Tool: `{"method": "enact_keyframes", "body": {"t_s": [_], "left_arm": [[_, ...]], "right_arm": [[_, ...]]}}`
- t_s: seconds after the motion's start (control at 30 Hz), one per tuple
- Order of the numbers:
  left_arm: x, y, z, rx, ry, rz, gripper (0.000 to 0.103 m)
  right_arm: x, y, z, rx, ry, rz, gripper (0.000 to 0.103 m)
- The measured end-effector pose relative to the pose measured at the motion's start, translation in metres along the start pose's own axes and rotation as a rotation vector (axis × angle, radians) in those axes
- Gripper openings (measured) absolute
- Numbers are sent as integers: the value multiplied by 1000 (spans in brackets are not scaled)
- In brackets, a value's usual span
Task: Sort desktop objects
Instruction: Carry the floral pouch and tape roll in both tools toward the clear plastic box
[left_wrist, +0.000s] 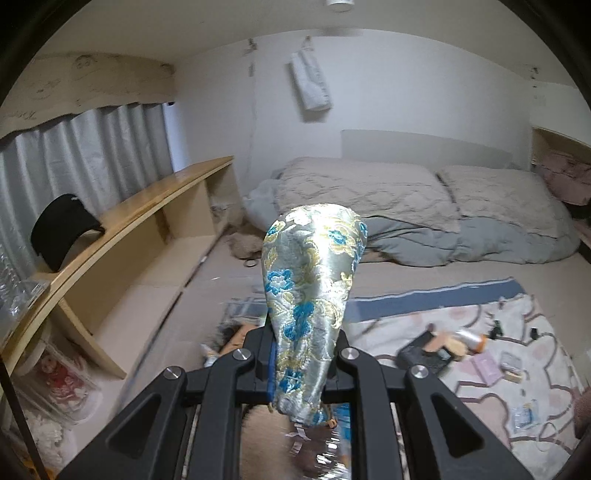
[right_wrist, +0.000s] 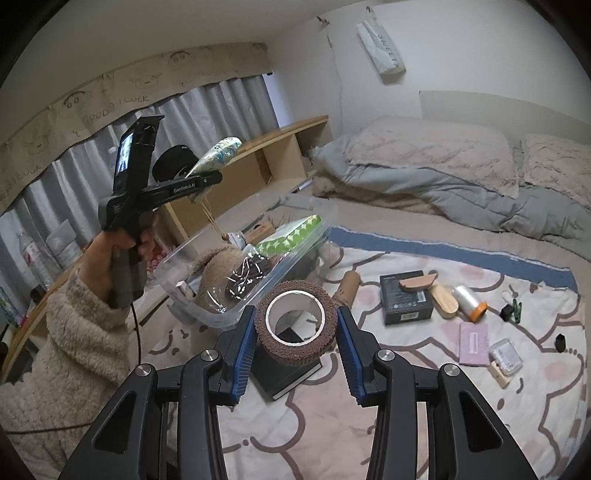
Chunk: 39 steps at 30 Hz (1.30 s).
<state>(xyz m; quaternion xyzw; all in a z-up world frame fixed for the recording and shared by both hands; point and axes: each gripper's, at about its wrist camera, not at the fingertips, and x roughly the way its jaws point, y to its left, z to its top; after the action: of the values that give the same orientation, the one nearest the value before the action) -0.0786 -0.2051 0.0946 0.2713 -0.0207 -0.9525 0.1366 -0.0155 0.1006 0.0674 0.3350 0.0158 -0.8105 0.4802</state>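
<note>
My left gripper (left_wrist: 301, 354) is shut on a silver brocade pouch (left_wrist: 310, 295) with blue and gold flowers, held high in the air. The right wrist view shows that gripper (right_wrist: 207, 177) raised above a clear plastic bin (right_wrist: 207, 310), with the pouch (right_wrist: 218, 155) sticking out and its cord hanging down. My right gripper (right_wrist: 295, 328) is shut on a brown roll of tape (right_wrist: 295, 325), held between the blue pads (right_wrist: 243, 350) above a black box (right_wrist: 284, 373) on the blanket.
The bin holds a green-and-white pack (right_wrist: 291, 232) and a fuzzy beige item (right_wrist: 218, 269). On the patterned blanket (right_wrist: 406, 406) lie a black box (right_wrist: 406, 299), wooden pieces (right_wrist: 443, 299), a thread spool (right_wrist: 469, 301), a pink card (right_wrist: 474, 341) and small clips. A wooden shelf (left_wrist: 122, 221) stands left, bedding behind.
</note>
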Motion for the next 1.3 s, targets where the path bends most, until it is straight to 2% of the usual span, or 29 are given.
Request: {"method": "enact_keyframes", "body": {"t_s": [0.13, 0.27, 0.37, 0.57, 0.67, 0.77, 0.97, 1.3], "left_arm": [[20, 22, -3, 2, -7, 65, 16], [43, 39, -3, -44, -7, 44, 16], [65, 40, 0, -18, 24, 47, 16], [107, 42, 10, 17, 126, 26, 16], [130, 48, 15, 37, 194, 52, 16], [158, 51, 15, 100, 285, 126, 16], [193, 54, 1, 147, 404, 118, 16], [218, 59, 6, 145, 390, 194, 17]], "right_arm": [[15, 6, 2, -1, 22, 24, 43], [31, 14, 3, -33, 50, 34, 43], [37, 17, 5, -58, 56, 37, 43], [49, 12, 11, -55, 52, 39, 43], [54, 9, 11, -53, 64, 38, 43], [60, 5, 10, -49, 78, 38, 43], [65, -5, 11, -32, 90, 34, 43], [68, -14, 10, -15, 101, 40, 43]]}}
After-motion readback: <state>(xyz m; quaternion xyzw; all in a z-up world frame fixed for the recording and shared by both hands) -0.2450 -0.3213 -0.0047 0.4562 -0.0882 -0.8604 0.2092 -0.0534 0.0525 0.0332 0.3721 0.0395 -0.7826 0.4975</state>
